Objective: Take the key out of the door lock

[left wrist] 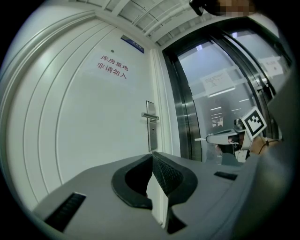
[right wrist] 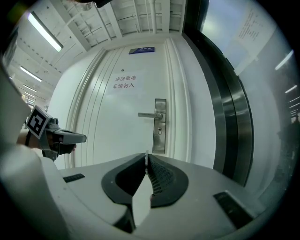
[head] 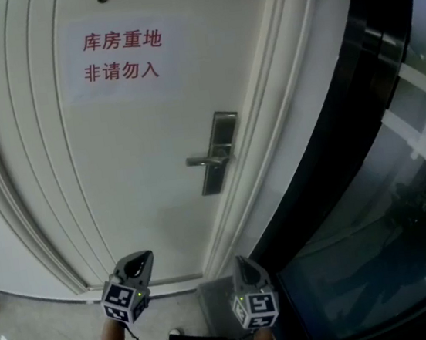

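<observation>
Right gripper [right wrist: 146, 160]: jaws clamped on thin silver metal key [right wrist: 146, 154], seen edge-on at the pad tips. Key is well apart from the tall brushed-steel lock plate [right wrist: 160, 126] and its lever handle [right wrist: 147, 114] on the white panelled door [right wrist: 108, 126]. Left gripper [left wrist: 152, 157]: jaws together, nothing between them, facing the door.

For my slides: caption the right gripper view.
Right gripper, shut on a thin silvery sliver, faces the steel lever lock on the white door.
</observation>
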Demonstrator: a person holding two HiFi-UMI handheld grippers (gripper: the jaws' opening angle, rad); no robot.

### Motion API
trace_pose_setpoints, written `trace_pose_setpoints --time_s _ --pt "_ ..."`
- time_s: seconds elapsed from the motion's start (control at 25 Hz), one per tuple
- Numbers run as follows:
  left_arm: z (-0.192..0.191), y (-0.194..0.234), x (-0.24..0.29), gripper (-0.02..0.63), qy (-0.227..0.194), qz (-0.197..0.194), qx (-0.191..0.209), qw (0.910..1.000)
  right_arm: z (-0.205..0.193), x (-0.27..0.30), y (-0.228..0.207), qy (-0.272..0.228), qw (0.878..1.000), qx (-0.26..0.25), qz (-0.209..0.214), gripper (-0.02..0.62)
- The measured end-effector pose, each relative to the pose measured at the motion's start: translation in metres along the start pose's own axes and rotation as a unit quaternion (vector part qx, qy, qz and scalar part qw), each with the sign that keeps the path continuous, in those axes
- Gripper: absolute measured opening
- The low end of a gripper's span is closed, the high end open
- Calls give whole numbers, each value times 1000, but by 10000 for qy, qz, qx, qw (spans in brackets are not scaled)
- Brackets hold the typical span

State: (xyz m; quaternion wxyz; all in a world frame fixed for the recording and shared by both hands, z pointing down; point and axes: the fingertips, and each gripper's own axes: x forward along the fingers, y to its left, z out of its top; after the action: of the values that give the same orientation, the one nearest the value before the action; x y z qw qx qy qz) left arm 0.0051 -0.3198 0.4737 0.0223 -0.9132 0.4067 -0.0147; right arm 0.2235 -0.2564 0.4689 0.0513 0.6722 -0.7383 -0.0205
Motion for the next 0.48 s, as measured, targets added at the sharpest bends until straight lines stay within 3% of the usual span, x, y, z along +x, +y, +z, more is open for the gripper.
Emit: trace_pose_setpoints --time_s 0.48 --pt "1 9 -4 9 23 -2 19 10000 6 5 11 26 10000 35 8 20"
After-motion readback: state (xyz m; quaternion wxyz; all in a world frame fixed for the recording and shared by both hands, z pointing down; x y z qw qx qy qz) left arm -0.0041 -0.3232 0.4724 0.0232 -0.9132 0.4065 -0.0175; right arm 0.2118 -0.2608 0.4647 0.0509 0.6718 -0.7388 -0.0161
